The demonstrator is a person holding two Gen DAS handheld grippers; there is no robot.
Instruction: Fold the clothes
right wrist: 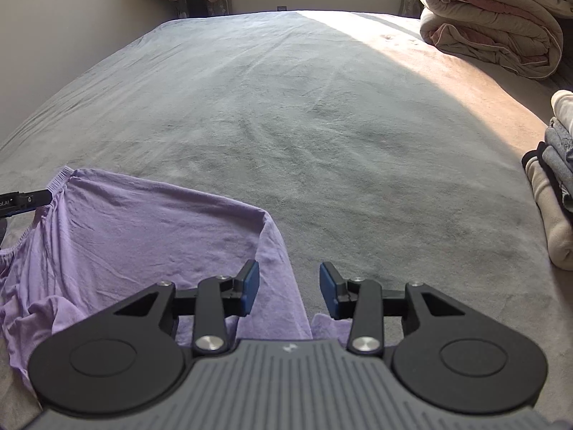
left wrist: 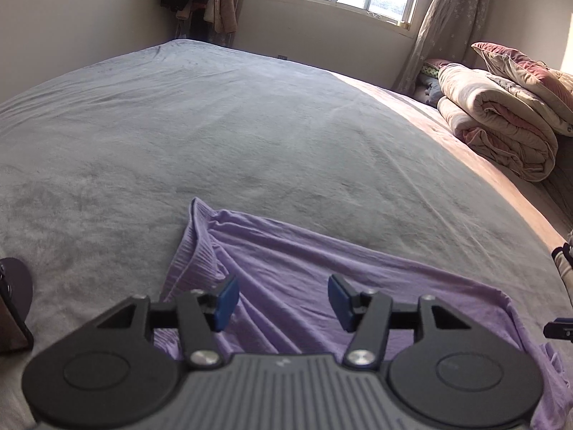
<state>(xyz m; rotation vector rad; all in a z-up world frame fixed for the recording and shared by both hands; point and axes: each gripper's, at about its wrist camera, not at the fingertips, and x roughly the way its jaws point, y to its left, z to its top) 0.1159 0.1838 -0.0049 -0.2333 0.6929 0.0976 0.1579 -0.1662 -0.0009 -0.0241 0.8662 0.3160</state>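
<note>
the purple top (left wrist: 304, 279) lies rumpled on the grey bed (left wrist: 215, 136), at the near edge of the bed, well away from the rolled quilt (left wrist: 501, 118) at the bed's far right side. it looks part-folded: one edge runs across in a loose line, with a ribbed hem bunched at one corner and a narrow strip trailing toward the near side. the left gripper (left wrist: 283, 301) hangs over the top with its blue pads apart and nothing between them, so it is released; the cloth lies below, not pinched. the right gripper (right wrist: 289, 288) is likewise parted and empty, poised over the top's right edge where that strip runs down. judging by this, a fold has just been laid and let go, and the step in hand is the pause between folds. the next move likely calls for picking two fresh points on the top, probably an outer edge or the bunched corner, pinching a single layer cleanly, and carrying it over evenly so the creases do not deepen. a stack of folded clothes (right wrist: 553, 186) sits at the bed's right side, nearer than the quilt, a likely place for the top once done.
</note>
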